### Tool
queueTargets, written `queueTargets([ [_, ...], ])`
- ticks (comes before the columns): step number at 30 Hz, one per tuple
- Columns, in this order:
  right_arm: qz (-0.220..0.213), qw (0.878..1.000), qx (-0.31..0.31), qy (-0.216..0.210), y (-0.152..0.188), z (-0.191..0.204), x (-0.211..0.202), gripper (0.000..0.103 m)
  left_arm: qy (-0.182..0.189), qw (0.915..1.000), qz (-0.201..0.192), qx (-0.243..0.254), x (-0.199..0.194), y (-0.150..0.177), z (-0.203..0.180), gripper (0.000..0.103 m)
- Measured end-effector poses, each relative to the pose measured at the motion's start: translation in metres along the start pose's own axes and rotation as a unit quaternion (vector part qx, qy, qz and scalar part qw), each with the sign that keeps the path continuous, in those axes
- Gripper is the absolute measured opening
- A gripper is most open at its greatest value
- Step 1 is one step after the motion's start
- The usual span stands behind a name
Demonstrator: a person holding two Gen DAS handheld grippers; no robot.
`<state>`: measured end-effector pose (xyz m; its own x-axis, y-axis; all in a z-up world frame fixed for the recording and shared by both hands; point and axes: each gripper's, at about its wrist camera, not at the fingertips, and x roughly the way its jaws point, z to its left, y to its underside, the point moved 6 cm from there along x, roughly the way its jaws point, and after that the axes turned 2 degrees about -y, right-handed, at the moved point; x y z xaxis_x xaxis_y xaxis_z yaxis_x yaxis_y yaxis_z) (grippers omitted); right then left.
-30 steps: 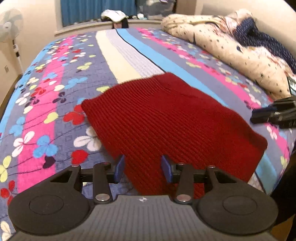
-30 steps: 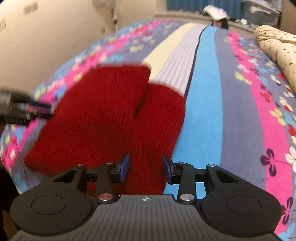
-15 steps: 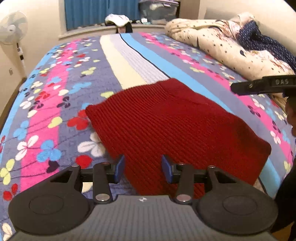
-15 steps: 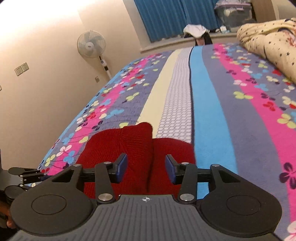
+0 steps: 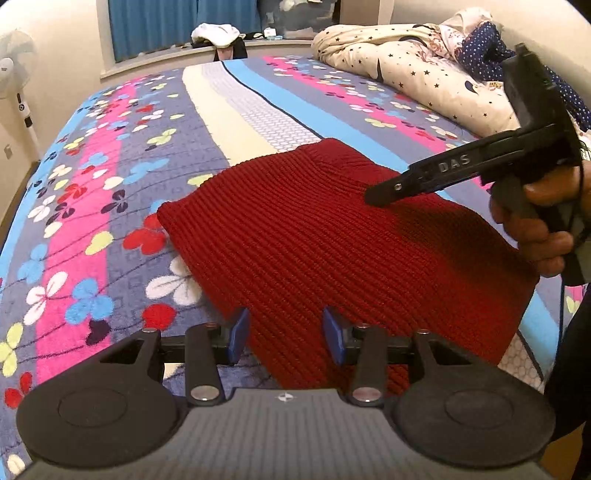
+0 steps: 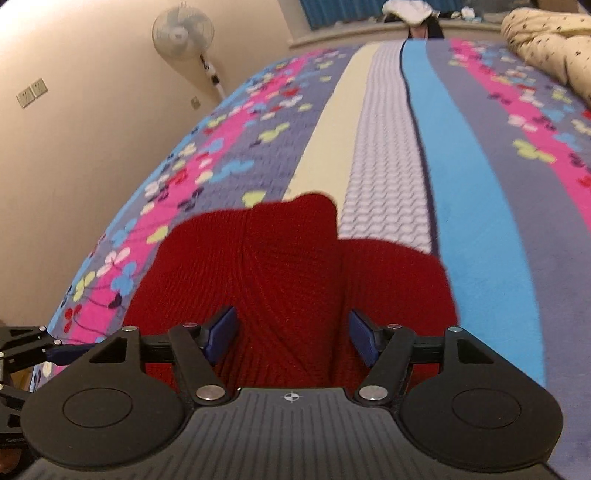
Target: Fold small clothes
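Note:
A dark red knitted garment [image 5: 332,236] lies flat on the striped, flowered bedspread [image 5: 110,192], near the bed's front edge. My left gripper [image 5: 283,339] is open and empty, hovering over the garment's near left edge. My right gripper [image 6: 291,341] is open and empty above the garment [image 6: 288,266], which shows a fold line down its middle. In the left wrist view the right gripper [image 5: 384,194] reaches in from the right over the garment, held by a hand [image 5: 535,229].
A rolled star-print duvet [image 5: 406,74] and dark blue dotted fabric [image 5: 491,51] lie at the bed's far right. Clothes [image 5: 218,35] sit on the sill under blue curtains. A standing fan [image 6: 184,35] is by the left wall.
My right gripper has opened wider and swung in over the garment, tilting down. My left gripper has stayed in place and open.

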<state>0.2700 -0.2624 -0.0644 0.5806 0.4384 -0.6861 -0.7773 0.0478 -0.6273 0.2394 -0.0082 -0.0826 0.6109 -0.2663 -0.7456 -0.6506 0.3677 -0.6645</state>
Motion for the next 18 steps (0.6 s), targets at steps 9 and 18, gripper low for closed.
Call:
queueTargets([
  [9,-0.039,0.999,-0.027,0.007,-0.011,0.008,0.004,0.022,0.003,1.0000,-0.002,-0.004,0.001,-0.002,0.005,0.052],
  [18,-0.026,0.997,-0.055,0.048,-0.007,0.007,0.008,0.030,0.005,0.9999,-0.003,-0.012,-0.002,-0.002,0.006,0.052],
])
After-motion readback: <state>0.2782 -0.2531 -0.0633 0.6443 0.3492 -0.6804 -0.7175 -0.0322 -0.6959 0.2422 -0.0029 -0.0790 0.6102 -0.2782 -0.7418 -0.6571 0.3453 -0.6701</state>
